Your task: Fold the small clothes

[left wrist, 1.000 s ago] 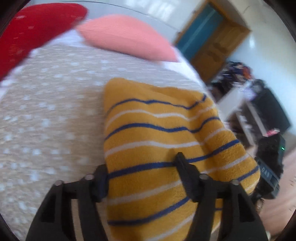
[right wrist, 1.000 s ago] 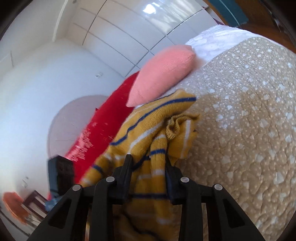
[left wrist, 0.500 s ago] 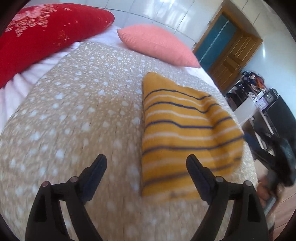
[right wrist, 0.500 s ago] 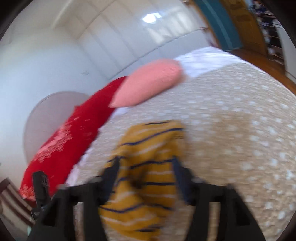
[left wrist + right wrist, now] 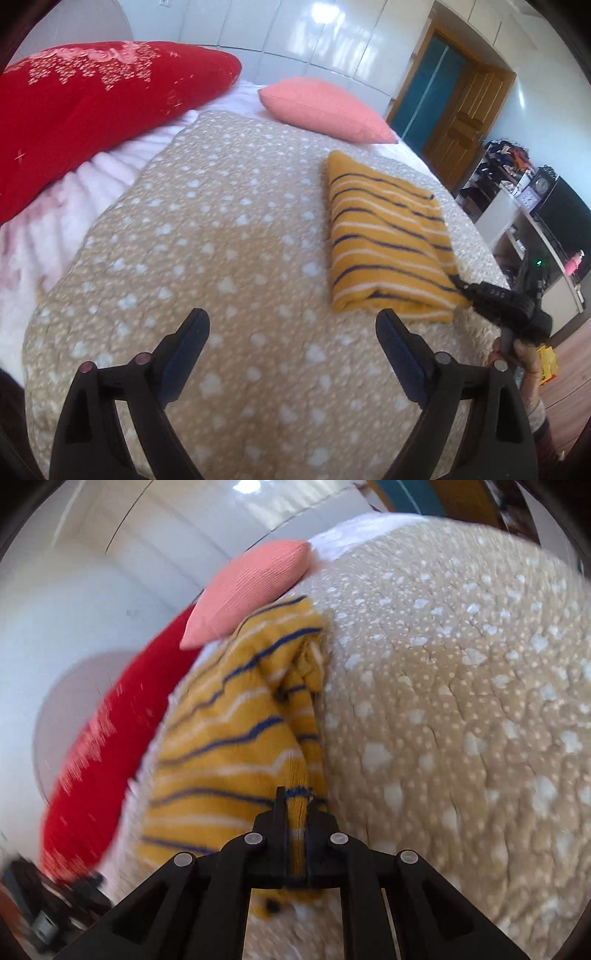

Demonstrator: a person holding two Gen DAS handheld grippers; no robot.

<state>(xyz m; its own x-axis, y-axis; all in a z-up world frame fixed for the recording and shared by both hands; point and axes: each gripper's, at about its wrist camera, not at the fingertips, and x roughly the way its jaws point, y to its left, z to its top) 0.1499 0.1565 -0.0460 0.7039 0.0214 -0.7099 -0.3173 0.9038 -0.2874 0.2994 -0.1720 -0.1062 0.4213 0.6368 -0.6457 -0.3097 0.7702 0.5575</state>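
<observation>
A yellow sweater with blue and white stripes lies folded on the right side of the bed. My left gripper hovers over bare blanket to the near left of it. Its jaws are opening, and nothing is between them. In the right wrist view my right gripper is shut on a fold at the sweater's near edge, yellow knit pinched between the pads. The left wrist view shows that right gripper at the sweater's near right corner, with a person's hand behind it.
A beige spotted blanket covers the bed. A red pillow and a pink pillow lie at the head. Past the bed's right edge stand a white desk with clutter and a wooden door.
My left gripper let go of the sweater, opened wide and drew back and to the left of it. My right gripper opened, moved in and shut on the sweater's near edge.
</observation>
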